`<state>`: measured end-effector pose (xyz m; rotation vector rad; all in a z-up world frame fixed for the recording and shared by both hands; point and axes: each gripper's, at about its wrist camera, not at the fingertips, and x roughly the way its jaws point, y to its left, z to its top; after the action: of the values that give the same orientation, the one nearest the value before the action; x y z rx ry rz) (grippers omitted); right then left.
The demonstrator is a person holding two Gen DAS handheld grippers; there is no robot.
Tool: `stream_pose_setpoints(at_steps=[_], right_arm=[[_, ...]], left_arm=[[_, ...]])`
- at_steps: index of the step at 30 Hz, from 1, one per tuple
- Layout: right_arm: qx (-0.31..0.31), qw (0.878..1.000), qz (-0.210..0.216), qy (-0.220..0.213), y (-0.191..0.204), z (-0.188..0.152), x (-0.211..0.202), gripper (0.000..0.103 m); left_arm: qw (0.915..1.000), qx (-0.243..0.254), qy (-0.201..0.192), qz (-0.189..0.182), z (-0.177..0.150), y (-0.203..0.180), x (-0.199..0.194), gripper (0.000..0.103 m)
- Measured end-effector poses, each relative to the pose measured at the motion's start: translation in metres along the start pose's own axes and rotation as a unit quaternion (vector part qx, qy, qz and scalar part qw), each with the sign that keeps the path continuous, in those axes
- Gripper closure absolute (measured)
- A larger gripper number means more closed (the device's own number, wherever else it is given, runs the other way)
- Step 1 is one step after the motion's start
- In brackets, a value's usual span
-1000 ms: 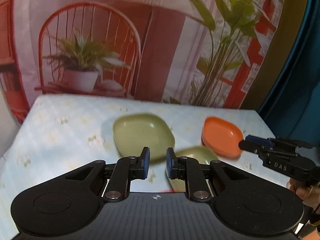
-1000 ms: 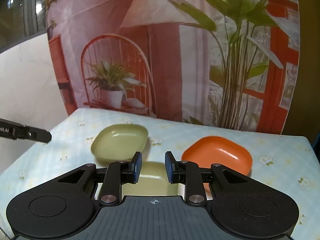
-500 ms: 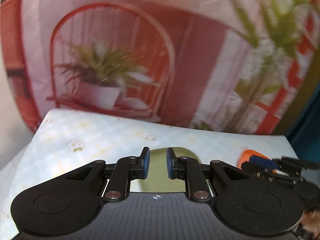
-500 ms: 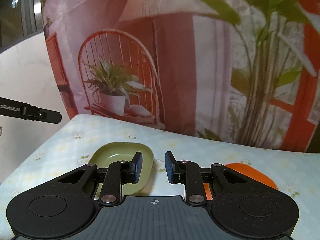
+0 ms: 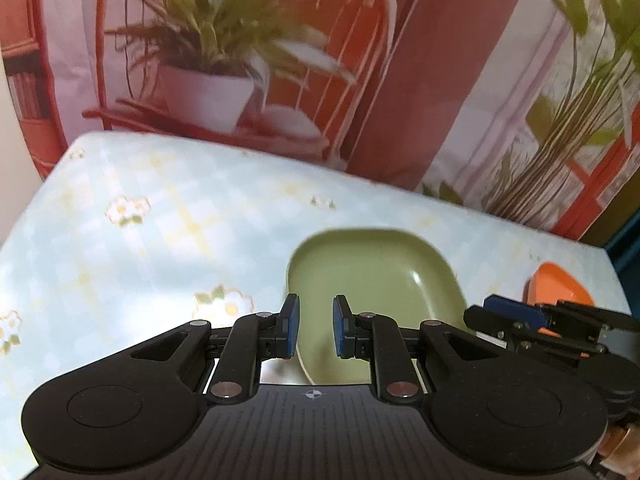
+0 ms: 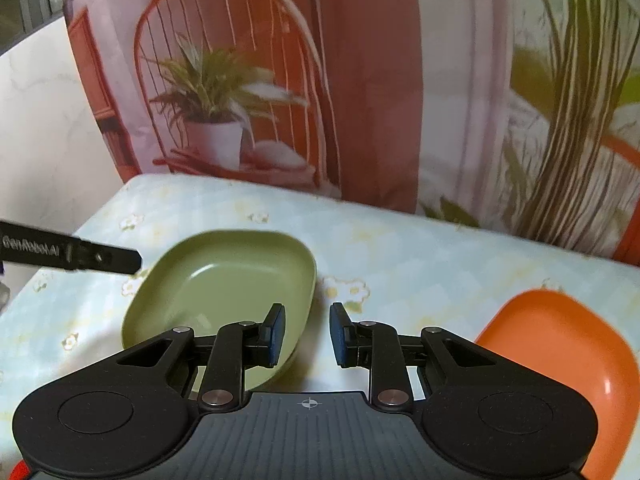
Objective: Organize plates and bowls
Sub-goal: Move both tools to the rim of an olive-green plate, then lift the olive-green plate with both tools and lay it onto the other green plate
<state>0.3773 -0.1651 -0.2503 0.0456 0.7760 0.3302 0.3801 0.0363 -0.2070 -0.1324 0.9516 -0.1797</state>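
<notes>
A green squarish bowl [image 5: 376, 276] lies on the flowered tablecloth [image 5: 160, 240]. My left gripper [image 5: 316, 332] is open and empty, its blue pads on either side of the bowl's near left rim. The bowl also shows in the right wrist view [image 6: 224, 284]. My right gripper [image 6: 306, 334] is open and empty, just past the bowl's right edge. An orange plate [image 6: 560, 340] lies at the right; its tip shows in the left wrist view [image 5: 556, 284]. The right gripper appears in the left wrist view [image 5: 520, 320], the left gripper's finger in the right wrist view [image 6: 72, 256].
A printed backdrop [image 6: 360, 80] with a chair and plants hangs behind the table's far edge. A white wall [image 6: 40, 120] stands at the left. The tablecloth extends to the left of the bowl.
Both grippers have moved forward and lower toward the dishes. The green bowl now lies between my left gripper's pads. The second green dish seen earlier is out of view.
</notes>
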Motion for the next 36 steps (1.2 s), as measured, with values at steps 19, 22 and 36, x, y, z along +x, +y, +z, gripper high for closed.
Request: stream_pose_setpoints(at_steps=[19,22,36], right_arm=[[0.018,0.999,0.008,0.031,0.004,-0.009,0.019,0.094],[0.018,0.999,0.007,0.031,0.005,-0.009,0.019,0.094],[0.034,0.999,0.008,0.006,-0.001,0.002,-0.011,0.095]], left_arm=[[0.9998,0.019,-0.002,0.0,-0.015,0.006,0.012,0.088],[0.9999,-0.002,0.006,-0.015,-0.02,0.012,0.017,0.088],[0.999,0.019,-0.027,-0.03,-0.015,-0.014,-0.025,0.09]])
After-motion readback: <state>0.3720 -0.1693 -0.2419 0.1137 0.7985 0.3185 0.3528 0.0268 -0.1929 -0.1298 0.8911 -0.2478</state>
